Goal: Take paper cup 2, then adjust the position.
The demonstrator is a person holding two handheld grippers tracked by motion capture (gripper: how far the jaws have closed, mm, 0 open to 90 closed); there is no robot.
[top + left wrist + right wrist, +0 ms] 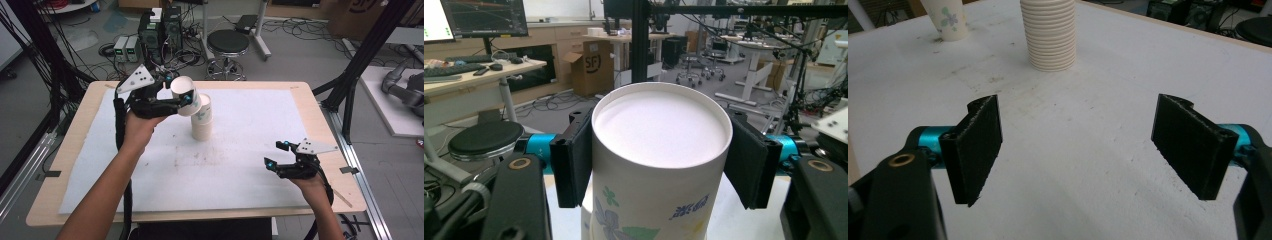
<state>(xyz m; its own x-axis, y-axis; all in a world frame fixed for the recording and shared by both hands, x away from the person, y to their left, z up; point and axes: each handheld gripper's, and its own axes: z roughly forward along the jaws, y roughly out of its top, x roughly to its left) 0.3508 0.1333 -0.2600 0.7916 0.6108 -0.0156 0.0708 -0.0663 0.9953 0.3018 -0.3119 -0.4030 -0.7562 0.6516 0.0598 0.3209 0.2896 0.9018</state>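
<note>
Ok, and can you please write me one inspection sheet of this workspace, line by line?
Surface: white sheet with dirty marks, on a wooden table.
Job's things: one printed paper cup, lifted and tilted; a stack of paper cups standing on the sheet.
Clutter: nothing seen on the sheet.
Grippers: left gripper shut on the paper cup; right gripper open over the sheet, nothing between its jaws.
Cables: black cable along the left forearm; many loose cables on the floor.
Surroundings: black stool, computer towers.
</note>
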